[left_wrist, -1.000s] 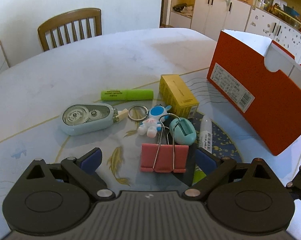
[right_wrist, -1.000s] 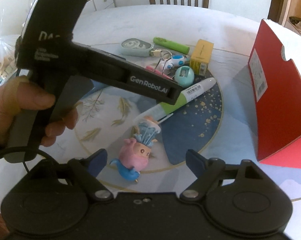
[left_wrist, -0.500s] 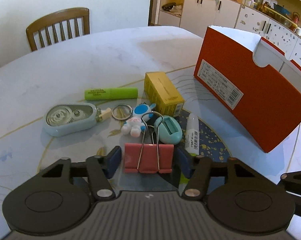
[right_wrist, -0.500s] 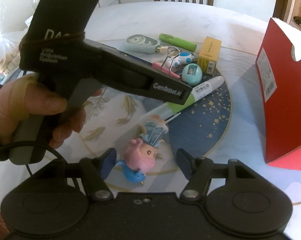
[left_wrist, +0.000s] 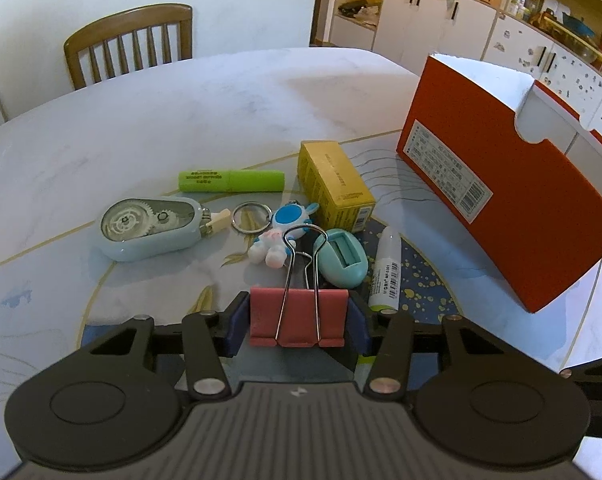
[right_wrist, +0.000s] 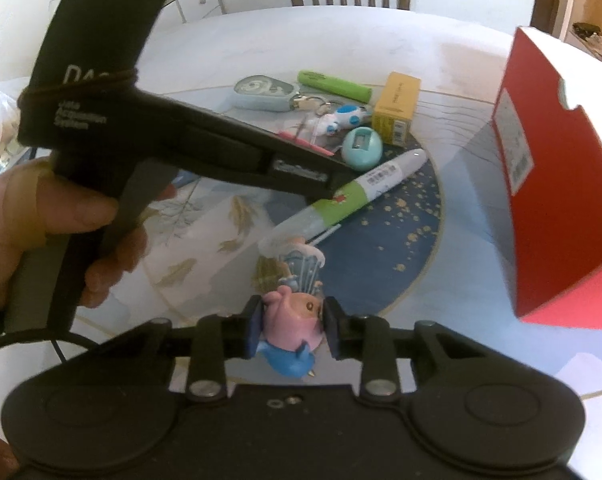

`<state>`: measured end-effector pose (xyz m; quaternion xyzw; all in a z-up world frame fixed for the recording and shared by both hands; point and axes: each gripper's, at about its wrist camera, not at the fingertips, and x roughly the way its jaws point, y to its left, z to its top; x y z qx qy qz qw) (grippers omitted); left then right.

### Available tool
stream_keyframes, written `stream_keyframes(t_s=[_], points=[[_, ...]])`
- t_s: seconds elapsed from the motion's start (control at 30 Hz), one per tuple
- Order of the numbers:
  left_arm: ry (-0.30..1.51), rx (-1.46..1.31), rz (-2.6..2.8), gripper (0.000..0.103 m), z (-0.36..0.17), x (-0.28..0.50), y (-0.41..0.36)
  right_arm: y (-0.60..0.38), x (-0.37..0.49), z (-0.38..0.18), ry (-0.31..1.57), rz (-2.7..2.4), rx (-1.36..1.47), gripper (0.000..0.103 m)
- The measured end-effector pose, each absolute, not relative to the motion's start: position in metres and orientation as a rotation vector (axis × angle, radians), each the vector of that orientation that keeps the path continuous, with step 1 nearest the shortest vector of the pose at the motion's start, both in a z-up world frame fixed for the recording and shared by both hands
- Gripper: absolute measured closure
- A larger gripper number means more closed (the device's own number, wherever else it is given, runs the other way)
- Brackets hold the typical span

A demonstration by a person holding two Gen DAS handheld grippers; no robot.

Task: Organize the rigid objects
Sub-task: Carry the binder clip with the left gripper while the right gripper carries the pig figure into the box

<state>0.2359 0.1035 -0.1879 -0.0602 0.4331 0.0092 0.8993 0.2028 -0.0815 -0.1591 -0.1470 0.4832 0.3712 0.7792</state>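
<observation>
Grippers clamp first picks: left gripper (left_wrist: 299, 322) holds the pink binder clip (left_wrist: 298, 317), right gripper (right_wrist: 289, 330) the pig figurine (right_wrist: 292, 322), jaws just closing from wide. At two o'clock stands the red box (left_wrist: 513, 200); eraser, highlighter (left_wrist: 231, 181) and pen (right_wrist: 353, 194) lie unsorted.

on the bench (left_wrist: 149, 120): one pink binder clip (left_wrist: 298, 317), one green highlighter (left_wrist: 231, 181), one correction-tape dispenser (left_wrist: 149, 229), one keyring figure (left_wrist: 279, 236), one yellow box (left_wrist: 333, 192), one teal sharpener (left_wrist: 343, 257), one white-and-green marker (right_wrist: 365, 188), one pig figurine (right_wrist: 291, 322), one red box (left_wrist: 513, 208), and one wooden chair (left_wrist: 131, 44) behind.
</observation>
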Motion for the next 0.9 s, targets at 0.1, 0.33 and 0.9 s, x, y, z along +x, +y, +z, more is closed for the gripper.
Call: stream_keyframes(t_s=[0.1, 0.33, 0.9], points=[[0.893, -0.138, 0.021, 0.053, -0.184, 0.231, 0.104, -0.09, 0.204, -0.156, 1.045, 0.783, -0.301, 0.073], [0.898, -0.192, 0.063, 0.054, -0.172, 0.221, 0.105, -0.115, 0.206, -0.134, 1.007, 0.759, -0.249, 0.073], [0.849, -0.237, 0.039, 0.054, -0.091, 0.21, 0.061, -0.186, 0.232, -0.061, 0.894, 0.711, -0.154, 0.073]])
